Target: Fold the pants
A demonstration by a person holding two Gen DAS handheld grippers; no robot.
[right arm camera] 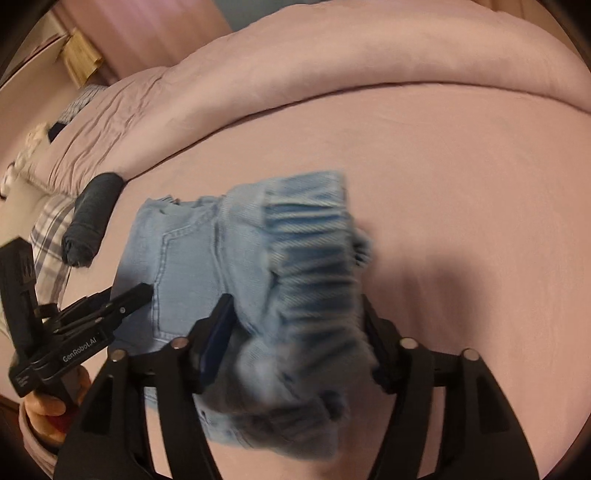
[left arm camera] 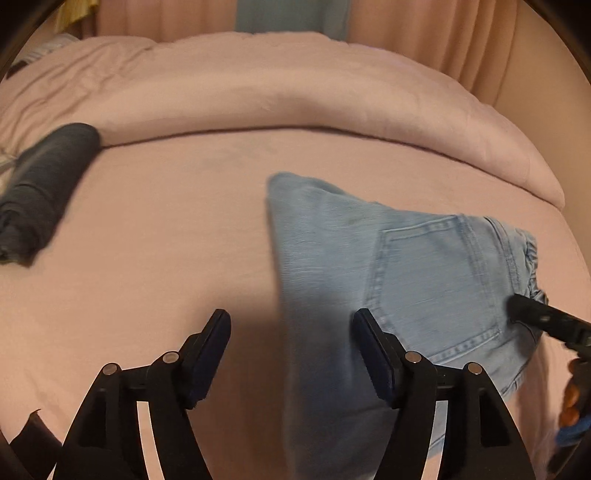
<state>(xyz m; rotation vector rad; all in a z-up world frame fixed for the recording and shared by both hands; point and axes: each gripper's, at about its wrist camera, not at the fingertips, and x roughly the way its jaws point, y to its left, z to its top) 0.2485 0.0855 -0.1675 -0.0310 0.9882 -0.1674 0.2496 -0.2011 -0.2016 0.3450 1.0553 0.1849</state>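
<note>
Light blue jeans lie folded into a short stack on the pink bed sheet, back pocket up. My left gripper stands open over the stack's left folded edge, and blurred denim runs between its fingers without being pinched. In the right wrist view the gathered waistband of the jeans fills the gap of my right gripper, whose jaws are spread wide with the blurred cloth loose between them. The left gripper's tip points at the pocket side, held by a hand.
A dark rolled garment lies at the left against the folded-back pink duvet. A plaid cloth sits beyond it at the bed's left side. Curtains hang behind the bed.
</note>
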